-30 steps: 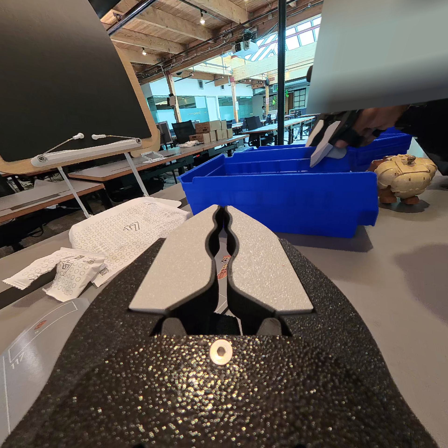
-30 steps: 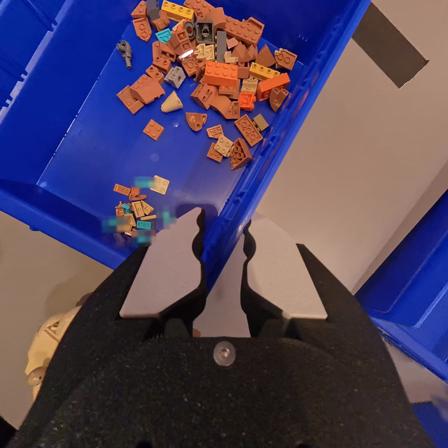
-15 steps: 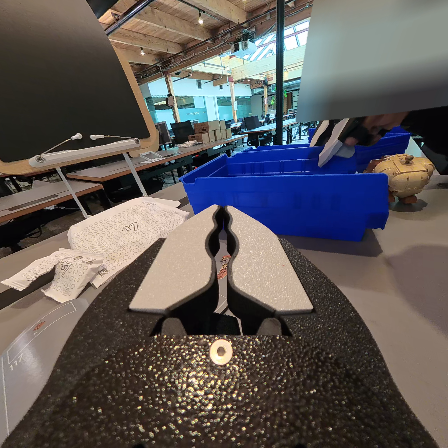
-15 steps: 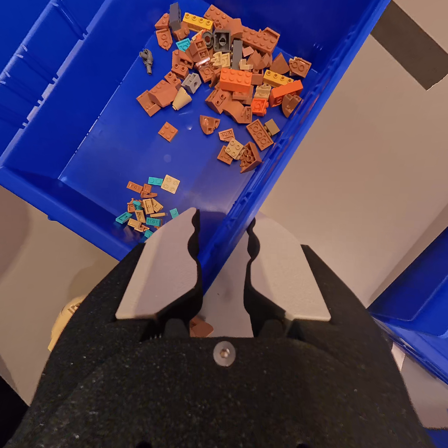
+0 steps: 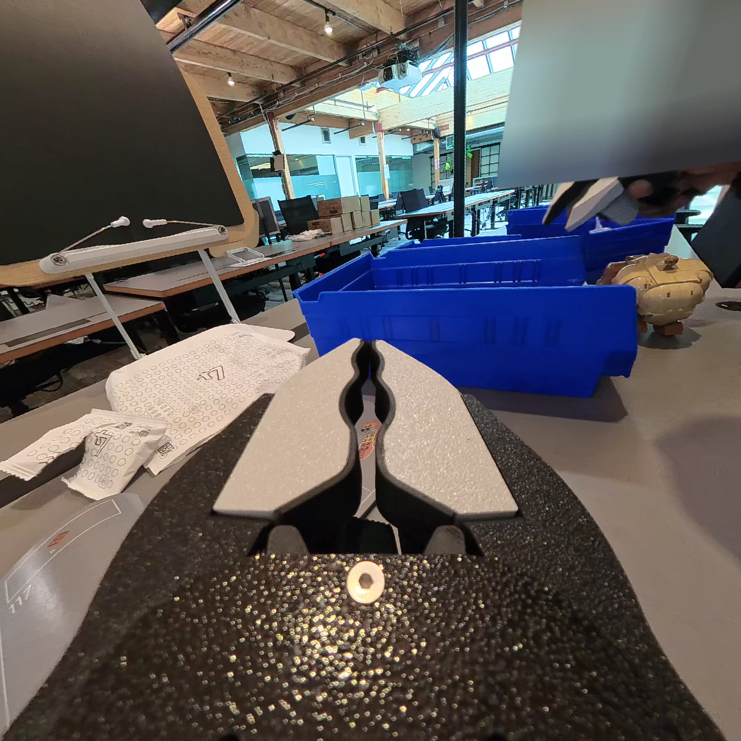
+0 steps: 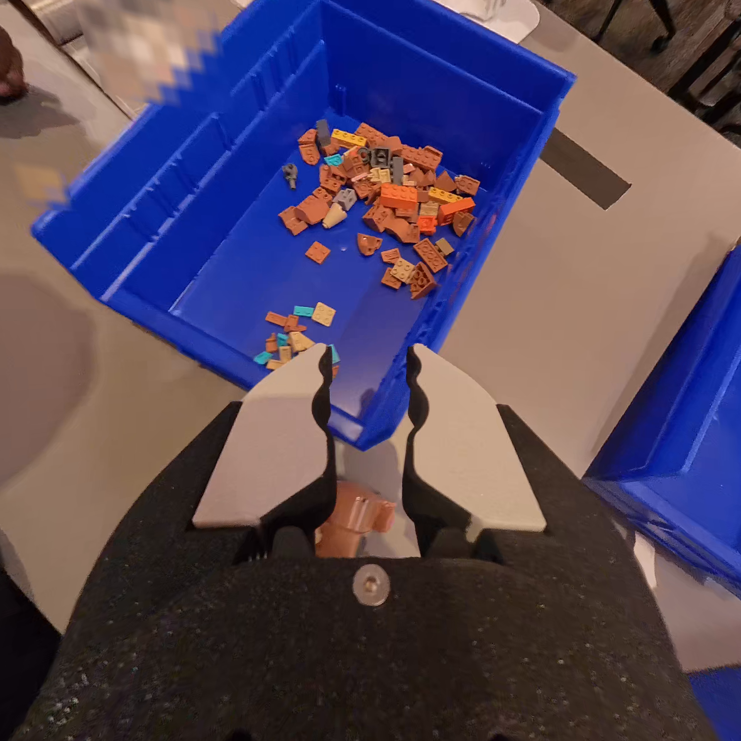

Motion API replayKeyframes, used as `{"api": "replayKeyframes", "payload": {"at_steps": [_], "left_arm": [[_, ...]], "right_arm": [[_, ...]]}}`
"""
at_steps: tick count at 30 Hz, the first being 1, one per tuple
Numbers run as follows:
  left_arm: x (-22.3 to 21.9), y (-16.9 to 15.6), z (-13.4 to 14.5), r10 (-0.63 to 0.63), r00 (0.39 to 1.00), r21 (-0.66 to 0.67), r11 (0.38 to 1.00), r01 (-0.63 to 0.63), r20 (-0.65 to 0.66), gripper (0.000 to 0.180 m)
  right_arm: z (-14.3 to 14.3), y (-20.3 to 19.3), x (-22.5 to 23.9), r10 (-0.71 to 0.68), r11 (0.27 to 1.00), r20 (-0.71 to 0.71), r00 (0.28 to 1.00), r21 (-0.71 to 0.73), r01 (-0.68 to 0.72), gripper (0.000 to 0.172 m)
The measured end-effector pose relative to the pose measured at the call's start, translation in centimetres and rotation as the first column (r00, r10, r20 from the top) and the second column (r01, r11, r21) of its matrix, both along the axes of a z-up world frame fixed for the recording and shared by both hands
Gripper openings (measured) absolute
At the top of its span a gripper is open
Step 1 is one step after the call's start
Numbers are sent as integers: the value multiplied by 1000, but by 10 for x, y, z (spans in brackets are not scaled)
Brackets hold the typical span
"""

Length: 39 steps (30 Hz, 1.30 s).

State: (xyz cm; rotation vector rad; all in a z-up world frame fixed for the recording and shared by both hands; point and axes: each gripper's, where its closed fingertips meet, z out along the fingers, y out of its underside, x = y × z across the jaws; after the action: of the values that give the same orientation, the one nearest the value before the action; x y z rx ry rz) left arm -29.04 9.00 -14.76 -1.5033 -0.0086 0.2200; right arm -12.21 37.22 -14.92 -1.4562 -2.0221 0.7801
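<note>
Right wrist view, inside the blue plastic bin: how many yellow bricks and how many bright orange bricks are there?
Yellow plastic bricks: 2
Bright orange plastic bricks: 3
Total: 5

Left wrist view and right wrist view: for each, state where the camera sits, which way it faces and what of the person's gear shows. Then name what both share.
Left wrist view: low over the grey table, facing level across it; its own left gripper, shut, and the right gripper far off.
Right wrist view: above, facing down into the blue bin of toy bricks; its own right gripper, open.
Shared: blue bin, table.
</note>
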Motion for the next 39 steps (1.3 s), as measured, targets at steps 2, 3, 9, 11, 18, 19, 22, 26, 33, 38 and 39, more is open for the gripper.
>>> {"api": "replayKeyframes", "payload": {"at_steps": [2, 3, 9, 11, 18, 19, 22, 26, 33, 38, 39], "left_arm": [[2, 0, 0, -7, 1000, 1, 1000, 7, 4, 0], [3, 0, 0, -9, 1000, 0, 1000, 9, 7, 0], [10, -1, -1, -29, 1000, -7, 1000, 29, 1, 0], [12, -3, -1, -39, 999, -5, 999, 39, 3, 0], [18, -8, 0, -64, 997, 5, 998, 64, 32, 0], [18, -8, 0, -67, 997, 6, 998, 67, 37, 0], [21, -9, 1, -84, 995, 11, 996, 83, 51, 0], [27, -9, 0, -114, 992, 7, 993, 114, 47, 0], [33, -12, 1, -163, 985, 16, 987, 162, 48, 0], [35, -15, 3, -191, 980, 33, 981, 190, 58, 0], [36, -15, 3, -199, 978, 37, 980, 197, 58, 0]], "right_arm": [[2, -17, 8, 15, 1000, -8, 1000, -8, -15, 35], [3, -26, 10, 29, 999, -6, 1000, -20, -29, 34], [6, -67, -4, 98, 995, 18, 995, -4, -98, 33], [11, -75, -21, 97, 995, -4, 995, 6, -97, 33], [26, -63, -86, 19, 1000, -48, 999, -10, -20, 31], [28, -61, -93, 3, 1000, -50, 999, -9, -3, 31], [32, -63, -107, -12, 1000, -56, 998, 13, 13, 31], [26, -59, -116, -39, 996, -45, 998, 75, 42, 31], [10, -42, -123, -95, 992, -3, 995, 81, 95, 31], [10, -45, -131, -109, 991, 12, 994, 79, 108, 31], [11, -47, -134, -109, 991, 11, 994, 76, 108, 31]]}}
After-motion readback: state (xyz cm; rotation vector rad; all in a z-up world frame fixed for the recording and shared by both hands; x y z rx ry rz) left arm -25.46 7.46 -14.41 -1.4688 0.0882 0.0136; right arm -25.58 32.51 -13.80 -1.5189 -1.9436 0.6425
